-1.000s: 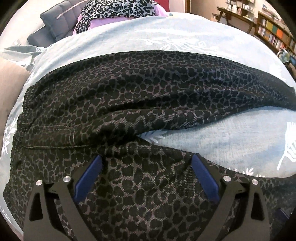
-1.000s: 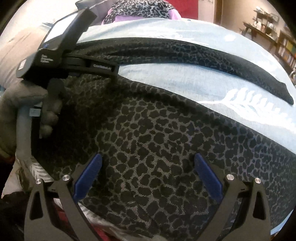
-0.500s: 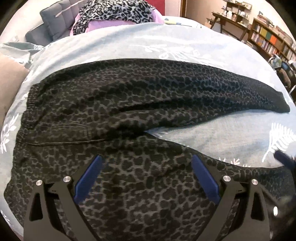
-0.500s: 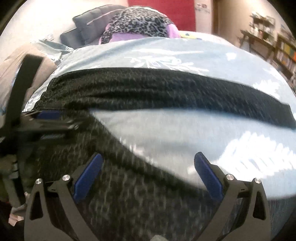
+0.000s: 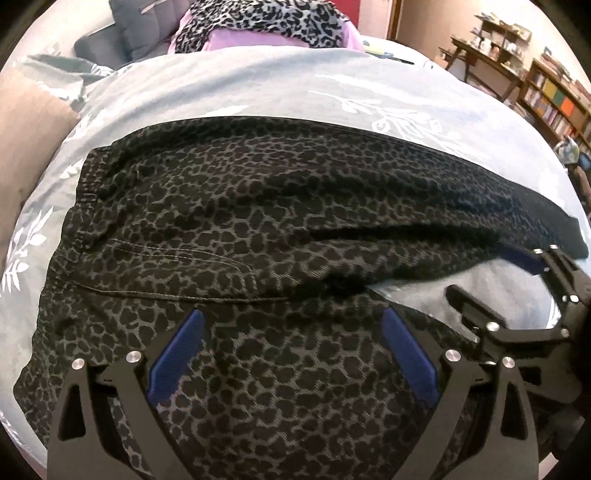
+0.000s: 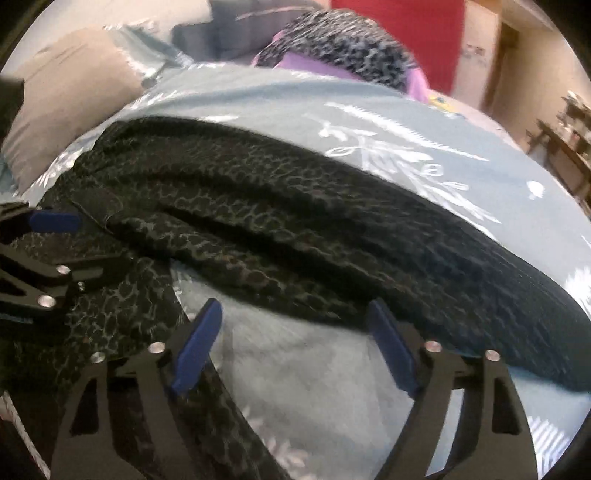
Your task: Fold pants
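Dark leopard-print pants (image 5: 280, 221) lie spread on a pale blue bed sheet (image 5: 258, 81), waistband at the left, the two legs splayed to the right. My left gripper (image 5: 291, 354) is open and empty, hovering over the near leg just below the crotch. My right gripper (image 6: 295, 347) is open and empty over the bare sheet between the legs, its tips near the lower edge of the far leg (image 6: 332, 240). The right gripper also shows at the right of the left wrist view (image 5: 517, 295). The left gripper shows at the left edge of the right wrist view (image 6: 48, 251).
A pile of leopard and pink clothes (image 5: 266, 22) lies at the bed's far side. A beige pillow (image 6: 70, 92) and a grey sofa (image 5: 122, 40) are at the left. Bookshelves (image 5: 554, 99) stand at the far right.
My right gripper has swung away from the near leg towards the gap between the legs and now shows in the left wrist view. My left gripper has shifted slightly, still open over the near leg.
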A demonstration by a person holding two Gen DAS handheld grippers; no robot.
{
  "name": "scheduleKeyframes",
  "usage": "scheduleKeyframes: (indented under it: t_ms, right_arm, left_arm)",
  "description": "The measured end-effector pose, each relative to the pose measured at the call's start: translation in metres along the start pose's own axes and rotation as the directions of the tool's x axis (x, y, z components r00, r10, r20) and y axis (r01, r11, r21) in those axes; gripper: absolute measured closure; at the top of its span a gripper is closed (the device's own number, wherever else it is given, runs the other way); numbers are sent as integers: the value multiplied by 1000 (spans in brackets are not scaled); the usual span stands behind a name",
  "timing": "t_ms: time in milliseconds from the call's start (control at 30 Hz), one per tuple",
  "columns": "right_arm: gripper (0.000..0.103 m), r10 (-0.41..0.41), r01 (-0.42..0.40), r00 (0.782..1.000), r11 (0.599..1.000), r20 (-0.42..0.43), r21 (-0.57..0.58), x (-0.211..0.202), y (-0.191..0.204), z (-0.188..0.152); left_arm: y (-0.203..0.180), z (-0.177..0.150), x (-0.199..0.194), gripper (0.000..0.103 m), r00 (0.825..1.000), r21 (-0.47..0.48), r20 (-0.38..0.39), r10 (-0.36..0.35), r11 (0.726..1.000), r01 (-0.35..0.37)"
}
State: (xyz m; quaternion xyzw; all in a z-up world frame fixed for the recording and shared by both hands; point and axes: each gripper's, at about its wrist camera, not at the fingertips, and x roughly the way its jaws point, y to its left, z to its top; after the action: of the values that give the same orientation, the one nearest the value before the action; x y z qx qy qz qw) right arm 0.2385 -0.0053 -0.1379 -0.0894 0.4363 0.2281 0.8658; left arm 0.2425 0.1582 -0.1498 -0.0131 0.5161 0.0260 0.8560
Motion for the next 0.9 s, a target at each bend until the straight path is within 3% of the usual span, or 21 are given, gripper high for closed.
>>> scheduleKeyframes:
  t_ms: [67, 200, 300, 333, 367, 600, 767, 833, 900]
  right_arm:
    - [26, 29, -30, 999, 999, -24, -27, 10, 3, 3]
    - [33, 14, -16, 999, 999, -51, -39, 22, 2, 12]
    - [59, 28, -29, 998, 1000, -64, -9, 26, -2, 20]
    - [75, 29, -29, 997, 1000, -65, -5, 25, -2, 20]
    - [81, 28, -29, 997, 1000, -65, -5, 24, 0, 21]
    - [83, 29, -32, 998, 998, -59, -59, 4, 14, -8]
    - [82, 68, -69, 996, 997, -61, -28, 1, 9, -12]
    - [76, 105, -106, 992, 994, -66, -6, -3, 3, -12]
    - [64, 161, -154, 984, 983, -71, 102, -7, -16, -9]
  left_arm:
    - [6, 4, 4, 6, 1000, -9, -7, 3, 1000, -3]
    - [12, 6, 10, 6, 1000, -20, -18, 7, 1000, -8]
    - [14, 9, 12, 6, 1000, -30, -23, 2, 1000, -3]
    - [14, 11, 11, 6, 1000, -33, -23, -1, 999, 0]
    - [13, 12, 11, 7, 1000, -35, -20, -7, 999, 7]
    - [-3, 39, 10, 6, 999, -2, 24, -31, 1000, 31]
    - [-32, 54, 26, 6, 998, 55, 41, -37, 998, 34]
    - [-39, 54, 41, 6, 1000, 86, 18, -13, 996, 12]
    - [-42, 50, 61, 6, 999, 100, -35, 32, 995, -28]
